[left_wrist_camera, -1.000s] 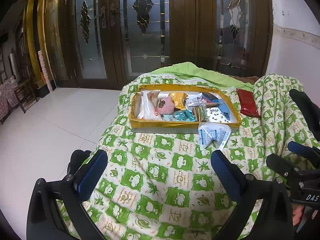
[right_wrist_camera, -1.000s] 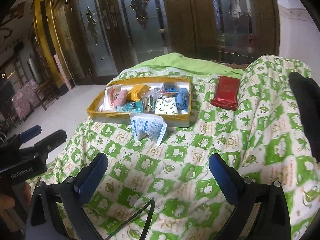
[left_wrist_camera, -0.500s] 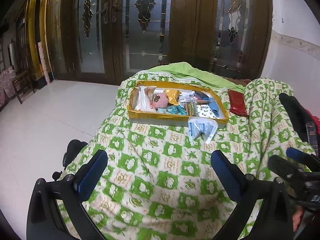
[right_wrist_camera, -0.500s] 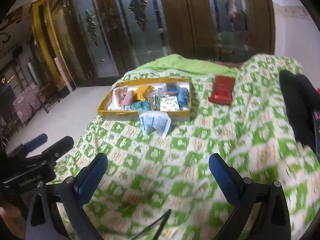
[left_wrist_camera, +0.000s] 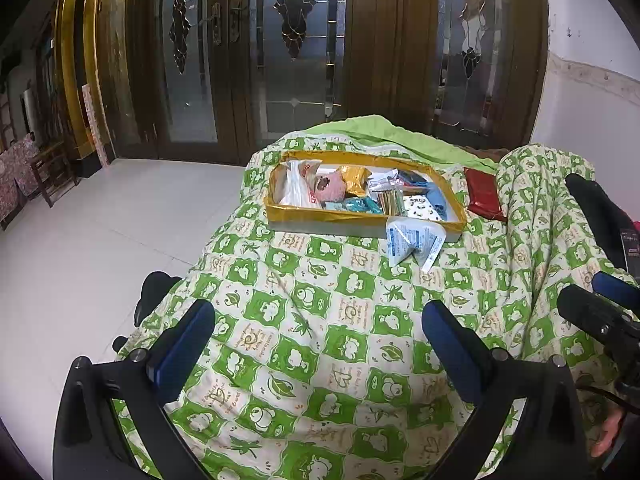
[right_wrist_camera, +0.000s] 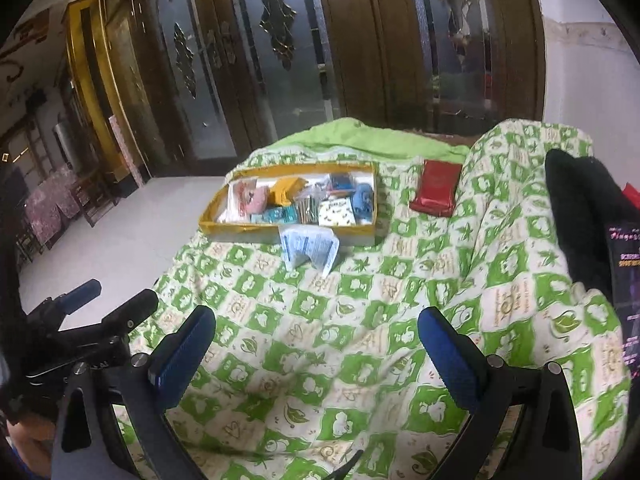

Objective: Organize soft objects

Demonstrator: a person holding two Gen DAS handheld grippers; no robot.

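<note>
A shallow yellow-rimmed box (left_wrist_camera: 352, 216) (right_wrist_camera: 248, 227) sits far ahead on the green-checked quilt, packed with several soft packets, a pink plush and a white bag. A white-and-blue plastic pouch (left_wrist_camera: 412, 240) (right_wrist_camera: 308, 246) leans against the box's near wall. A red packet (left_wrist_camera: 482, 194) (right_wrist_camera: 436, 186) lies on the quilt right of the box. My left gripper (left_wrist_camera: 320, 340) is open and empty, well short of the box. My right gripper (right_wrist_camera: 316, 344) is likewise open and empty, hovering over bare quilt.
The quilt (left_wrist_camera: 320, 320) drapes over a raised surface whose left edge drops to a white tiled floor (left_wrist_camera: 100, 240). Wooden glass doors (left_wrist_camera: 296, 48) stand behind. A black garment (right_wrist_camera: 580, 208) lies at the right, and a chair (left_wrist_camera: 52, 172) stands far left.
Both grippers have drawn back from the box, which now looks smaller and farther. Nothing was picked up, and both stay open.
</note>
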